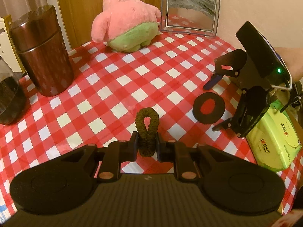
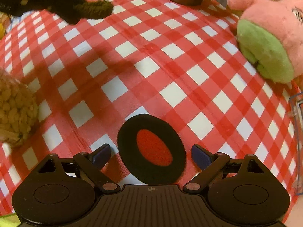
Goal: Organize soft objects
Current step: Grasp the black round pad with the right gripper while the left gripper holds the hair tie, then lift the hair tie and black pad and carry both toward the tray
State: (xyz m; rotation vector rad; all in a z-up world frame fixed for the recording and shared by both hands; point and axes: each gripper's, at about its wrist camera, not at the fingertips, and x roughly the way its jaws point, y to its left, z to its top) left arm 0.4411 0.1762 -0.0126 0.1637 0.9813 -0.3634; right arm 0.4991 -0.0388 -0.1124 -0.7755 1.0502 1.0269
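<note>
Left fingers (image 1: 146, 144) pinch the scrunchie (image 1: 147, 130); right fingers (image 2: 151, 155) spread around the pad (image 2: 151, 149).

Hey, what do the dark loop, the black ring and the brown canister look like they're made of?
Dark loop: looks like knitted yarn or terry over elastic; fuzzy, ribbed surface.
Black ring: likely felt or foam; flat, matte, fibrous edge, red centre.
Brown canister: probably lacquered metal or wood; glossy highlights, lid seam.

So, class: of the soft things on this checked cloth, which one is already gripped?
The dark green scrunchie, pinched upright in the left gripper. The black ring pad lies flat and the pink plush sits untouched.
</note>
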